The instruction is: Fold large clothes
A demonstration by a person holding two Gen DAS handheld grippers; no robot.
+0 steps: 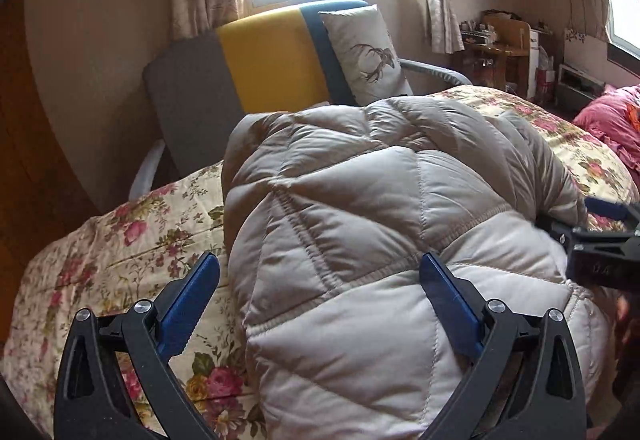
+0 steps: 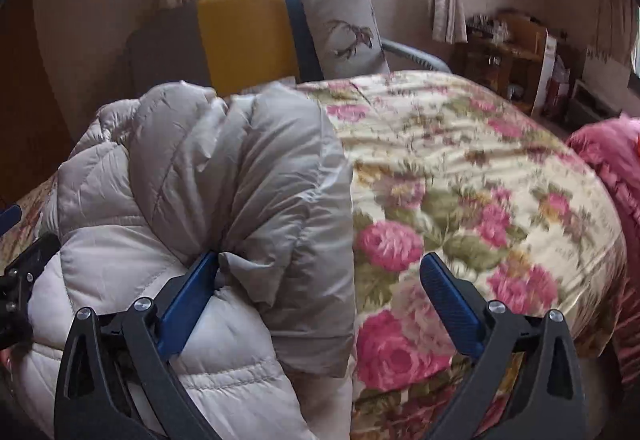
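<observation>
Lying on the flowered bedspread [image 1: 120, 240] of the bed is a pale quilted down jacket [image 1: 360, 199], bunched into a thick heap towards the bed's left side. The left tongs [image 1: 320, 268] stand wide above the jacket's near end; one blue pad [image 1: 188, 304] is over the bedspread, the other over the quilting, with nothing gripped. The right tongs [image 2: 320, 268] also stand wide and grip nothing; their left pad [image 2: 188, 304] touches a fold of the jacket [image 2: 224, 179], while the right pad is over bare bedspread [image 2: 460, 179]. Behind the bed stands a chair with a yellow and grey back [image 1: 264, 59] and a cushion [image 1: 364, 47]. Pink bedding [image 1: 612, 119] lies at the far right.
</observation>
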